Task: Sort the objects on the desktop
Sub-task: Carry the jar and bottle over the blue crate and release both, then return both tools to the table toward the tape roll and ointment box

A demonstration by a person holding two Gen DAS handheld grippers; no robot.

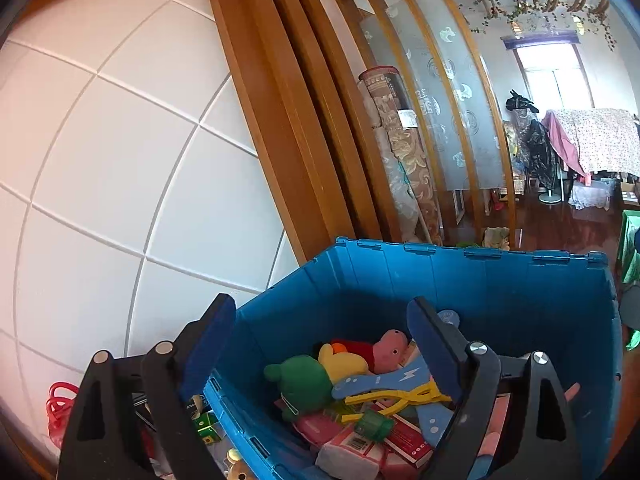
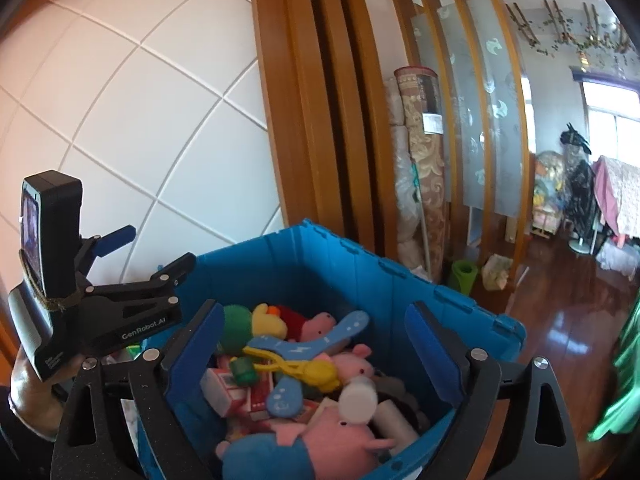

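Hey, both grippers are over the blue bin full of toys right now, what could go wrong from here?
1. The white bottle appears to sit loose on top of the pink plush pig; it may roll deeper into the blue bin.
2. The left gripper straddles the bin's wall, so lowering it could knock the rim.
3. The right gripper hangs open near the yellow clip, which it might snag.

One blue crate [image 2: 360, 276] is holding two pink pig plushes [image 2: 356, 364], one green plush [image 2: 236, 320], one yellow clip [image 2: 304, 370].
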